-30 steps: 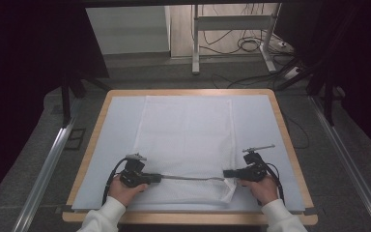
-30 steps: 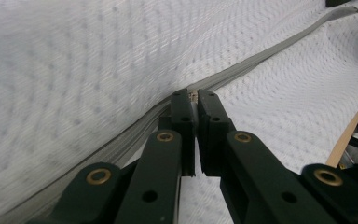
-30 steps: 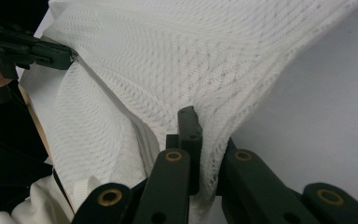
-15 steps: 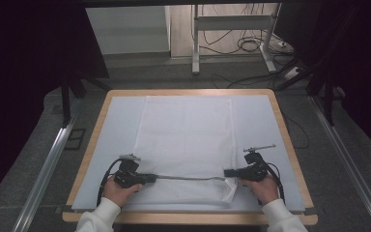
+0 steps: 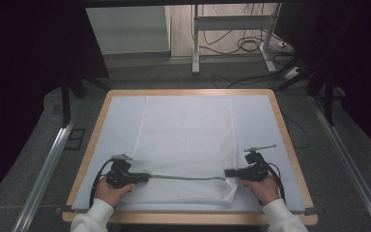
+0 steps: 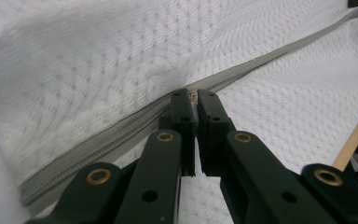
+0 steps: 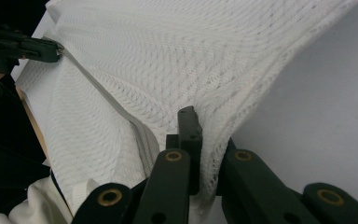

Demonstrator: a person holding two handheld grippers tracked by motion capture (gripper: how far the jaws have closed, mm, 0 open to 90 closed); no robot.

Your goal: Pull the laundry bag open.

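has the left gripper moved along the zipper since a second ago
Yes. In the high view the left gripper has slid left along the zipper, toward the left wooden edge of the table, while the right gripper stayed put.

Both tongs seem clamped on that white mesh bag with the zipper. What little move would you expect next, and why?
Probably the left tongs slide a bit further left along the grey zipper, away from the right tongs. The left tongs are shut on what looks like the zipper's pull, the right tongs pinch the white mesh bag at its near right corner, and the zipper is stretched taut between them.
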